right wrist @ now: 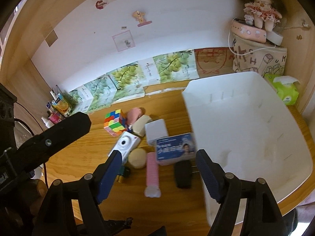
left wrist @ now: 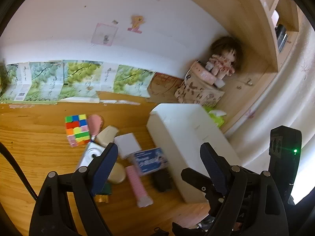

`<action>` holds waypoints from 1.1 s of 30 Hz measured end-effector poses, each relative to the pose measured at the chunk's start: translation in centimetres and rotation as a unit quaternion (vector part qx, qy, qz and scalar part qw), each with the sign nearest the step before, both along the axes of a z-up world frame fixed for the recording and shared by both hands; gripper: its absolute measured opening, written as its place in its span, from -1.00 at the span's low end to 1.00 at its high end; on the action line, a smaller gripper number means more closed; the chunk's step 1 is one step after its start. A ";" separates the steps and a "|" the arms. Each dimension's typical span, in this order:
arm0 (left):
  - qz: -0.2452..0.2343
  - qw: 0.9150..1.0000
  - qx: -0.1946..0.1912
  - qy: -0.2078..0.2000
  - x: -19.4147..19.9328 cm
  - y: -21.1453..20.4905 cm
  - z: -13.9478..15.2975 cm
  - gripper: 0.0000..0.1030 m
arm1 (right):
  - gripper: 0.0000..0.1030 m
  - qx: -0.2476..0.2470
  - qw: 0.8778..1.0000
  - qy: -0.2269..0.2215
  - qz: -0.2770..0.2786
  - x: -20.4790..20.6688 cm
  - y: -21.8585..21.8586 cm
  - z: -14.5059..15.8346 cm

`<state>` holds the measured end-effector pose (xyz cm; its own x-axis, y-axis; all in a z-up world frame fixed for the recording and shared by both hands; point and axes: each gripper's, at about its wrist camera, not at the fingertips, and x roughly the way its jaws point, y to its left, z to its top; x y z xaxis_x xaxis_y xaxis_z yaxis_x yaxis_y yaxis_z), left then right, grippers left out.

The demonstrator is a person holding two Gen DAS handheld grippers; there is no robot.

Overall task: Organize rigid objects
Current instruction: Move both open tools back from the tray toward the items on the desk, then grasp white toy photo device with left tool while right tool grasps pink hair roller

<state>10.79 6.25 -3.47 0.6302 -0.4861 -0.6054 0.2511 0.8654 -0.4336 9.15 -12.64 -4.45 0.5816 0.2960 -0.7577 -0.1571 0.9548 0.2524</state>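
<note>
Both tongs standing apart and empty, hovering over the table [right wrist: 78, 153] clutter.

Left tongs [left wrist: 159, 157] and right tongs [right wrist: 157, 163] are gripping nothing; cube [right wrist: 115, 124], camera [right wrist: 126, 144], pink bar [right wrist: 152, 170] and blue box [right wrist: 175, 148] are lying loose beside the empty white bin [right wrist: 246, 129]. Judged: first pick is pending, calling for closing on one item.

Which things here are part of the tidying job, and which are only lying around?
Job: white bin, puzzle cube, camera, white box, blue box, pink bar, black block.

Lying about: doll, tissue pack, grape cartons.
</note>
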 end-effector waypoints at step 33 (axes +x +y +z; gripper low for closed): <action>-0.055 0.943 0.227 0.236 8.7 3.3 -12.9 0.70 | 0.31 -0.022 0.971 0.183 -0.149 1.2 6.1 -13.6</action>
<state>19.48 9.51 -16.38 0.1985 -0.1561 -0.9676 0.2214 0.9689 -0.1109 10.40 -6.52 -18.04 0.3254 0.1182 -0.9382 0.2207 0.9553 0.1969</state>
